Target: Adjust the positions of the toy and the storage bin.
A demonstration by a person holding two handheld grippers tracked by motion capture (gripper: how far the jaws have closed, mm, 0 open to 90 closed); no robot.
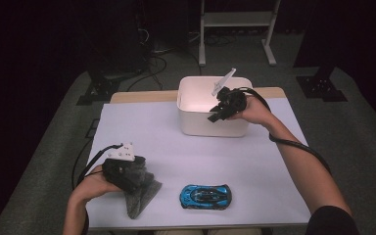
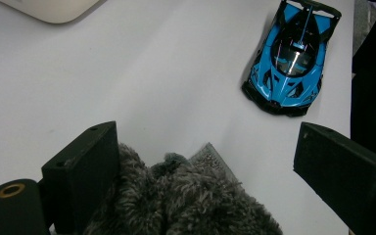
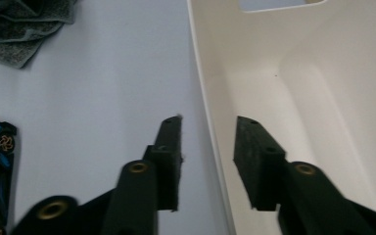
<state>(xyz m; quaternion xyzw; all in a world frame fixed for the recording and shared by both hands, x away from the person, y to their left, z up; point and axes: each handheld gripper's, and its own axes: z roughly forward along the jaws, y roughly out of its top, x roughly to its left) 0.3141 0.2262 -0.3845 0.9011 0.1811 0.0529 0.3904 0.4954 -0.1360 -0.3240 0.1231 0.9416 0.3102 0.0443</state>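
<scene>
As jaws straddle, bin wall [image 3: 210,122] between

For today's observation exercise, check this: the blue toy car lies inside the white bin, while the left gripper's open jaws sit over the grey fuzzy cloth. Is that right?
One detail is wrong. The blue toy car lies on the table, near its front edge, not inside the white bin; the high view shows this. The rest stands: the left gripper has open jaws over the grey fuzzy cloth.

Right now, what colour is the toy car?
Bright blue with black trim; the toy car shows best in the left gripper view.
</scene>
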